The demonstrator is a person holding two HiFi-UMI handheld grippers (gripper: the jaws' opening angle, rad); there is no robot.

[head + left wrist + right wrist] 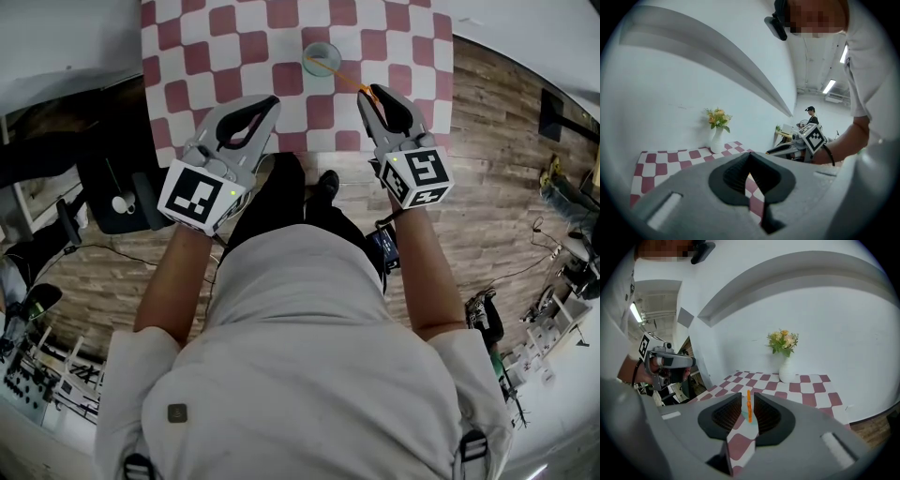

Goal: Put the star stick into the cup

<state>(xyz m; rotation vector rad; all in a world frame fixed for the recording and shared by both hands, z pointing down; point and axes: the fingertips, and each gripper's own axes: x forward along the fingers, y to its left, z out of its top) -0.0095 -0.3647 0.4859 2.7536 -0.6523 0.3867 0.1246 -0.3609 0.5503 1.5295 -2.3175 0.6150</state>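
Note:
A pale teal cup (322,58) stands on the red-and-white checkered table (216,56). The thin orange star stick (349,81) slants from the cup's rim back to my right gripper (368,92), which is shut on it. In the right gripper view the star stick (749,406) stands upright between the jaws of the right gripper (747,398), and a sliver of the cup (751,422) shows behind it. My left gripper (273,99) hovers over the table's near edge, left of the cup. The left gripper (750,157) is shut, its tips touching with nothing between them.
A white vase of yellow flowers (786,365) stands at the table's far side by the wall; the vase (717,132) also shows in the left gripper view. A black stand (122,192) sits on the wooden floor to the left. A person (812,115) stands far off.

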